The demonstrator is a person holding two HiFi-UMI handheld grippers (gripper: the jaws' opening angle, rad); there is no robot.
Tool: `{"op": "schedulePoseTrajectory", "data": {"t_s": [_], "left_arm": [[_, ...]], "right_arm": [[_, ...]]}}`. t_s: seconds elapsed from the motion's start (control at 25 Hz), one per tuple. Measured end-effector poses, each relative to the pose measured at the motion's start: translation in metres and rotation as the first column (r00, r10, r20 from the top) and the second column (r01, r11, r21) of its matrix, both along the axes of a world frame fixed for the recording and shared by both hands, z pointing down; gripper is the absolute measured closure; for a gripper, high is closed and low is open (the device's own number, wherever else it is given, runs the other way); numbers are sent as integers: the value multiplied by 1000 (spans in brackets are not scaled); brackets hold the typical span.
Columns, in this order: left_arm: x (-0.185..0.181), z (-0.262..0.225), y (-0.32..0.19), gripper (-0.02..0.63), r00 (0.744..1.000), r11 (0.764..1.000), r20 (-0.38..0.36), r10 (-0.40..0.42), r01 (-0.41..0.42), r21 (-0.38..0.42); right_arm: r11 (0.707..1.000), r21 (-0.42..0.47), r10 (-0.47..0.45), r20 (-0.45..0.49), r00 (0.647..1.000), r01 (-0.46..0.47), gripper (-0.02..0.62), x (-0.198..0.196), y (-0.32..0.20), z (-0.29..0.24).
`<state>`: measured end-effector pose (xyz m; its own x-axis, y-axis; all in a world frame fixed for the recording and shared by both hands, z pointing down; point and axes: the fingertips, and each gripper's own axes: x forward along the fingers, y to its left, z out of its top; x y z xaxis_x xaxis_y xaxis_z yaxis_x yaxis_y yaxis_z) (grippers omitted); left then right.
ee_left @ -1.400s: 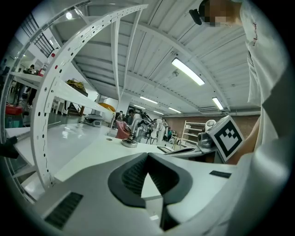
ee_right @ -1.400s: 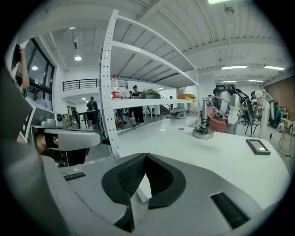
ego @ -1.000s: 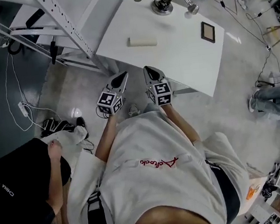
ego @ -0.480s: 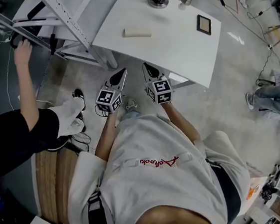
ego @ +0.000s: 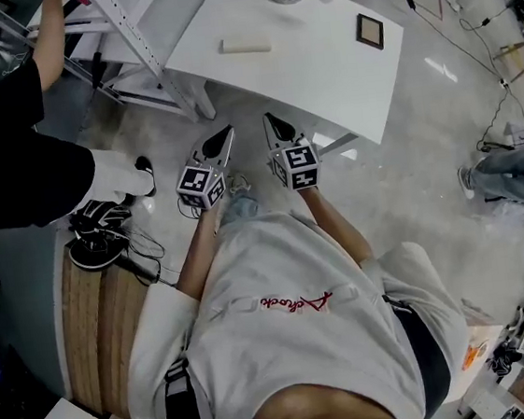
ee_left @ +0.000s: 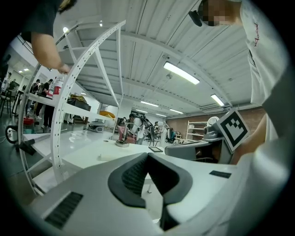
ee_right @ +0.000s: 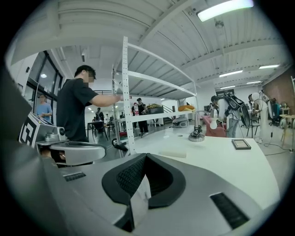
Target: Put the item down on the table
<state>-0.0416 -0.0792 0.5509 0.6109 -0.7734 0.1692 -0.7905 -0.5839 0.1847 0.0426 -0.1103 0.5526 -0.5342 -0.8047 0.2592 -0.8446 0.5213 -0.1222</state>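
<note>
so the white table (ego: 322, 75) is sitting ahead of both sets of jaws and a bit below them, well apart, not under them yet; a pale block (ego: 245, 44) and a little dark frame (ego: 370, 31) are lying on it further out, so there's loads of bare top on the near side; the left gripper (ee_left: 147, 156) is carrying nothing as far as I can see, jaws pressed together pad to pad; the right gripper (ee_right: 144, 159) is also clamped right down, but a thin pale slip (ee_right: 138, 200) is poking out of the seam on the near side of the pads, and I'm guessing that's the item; can't tell if it's paper or card, it's only showing as a sliver; going by how flat the jaws are closing on it, I'm thinking it's basically weightless, bendy, and not fragile; it's probably going to flutter or cling to a pad when the jaws let go, so I'd be getting the tips low over the near table edge first; the pinch on its edge is looking fine where it is, no regrip needed imo
</note>
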Motion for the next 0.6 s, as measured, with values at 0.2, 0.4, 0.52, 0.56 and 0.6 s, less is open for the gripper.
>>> {"op": "schedulePoseTrajectory", "data": {"t_s": [0.2,0.4,0.52,0.56,0.6], "left_arm": [[6,-6,20,588,1000,1000,-10,-11,12,18],[15,-6,40,588,1000,1000,-11,-12,12,26],[18,-6,51,588,1000,1000,-10,-13,13,27],[19,-6,55,589,1000,1000,-6,-13,13,26],[19,-6,58,588,1000,1000,-4,-14,14,24]], "right_arm": [[1000,19,-6,8,1000,5,598,7,21,-5],[1000,26,-8,9,1000,7,598,13,41,-4],[1000,30,-10,10,1000,10,598,15,52,-5],[999,31,-11,9,1000,10,598,15,55,-5],[999,32,-10,8,1000,10,598,16,58,-5]]}}
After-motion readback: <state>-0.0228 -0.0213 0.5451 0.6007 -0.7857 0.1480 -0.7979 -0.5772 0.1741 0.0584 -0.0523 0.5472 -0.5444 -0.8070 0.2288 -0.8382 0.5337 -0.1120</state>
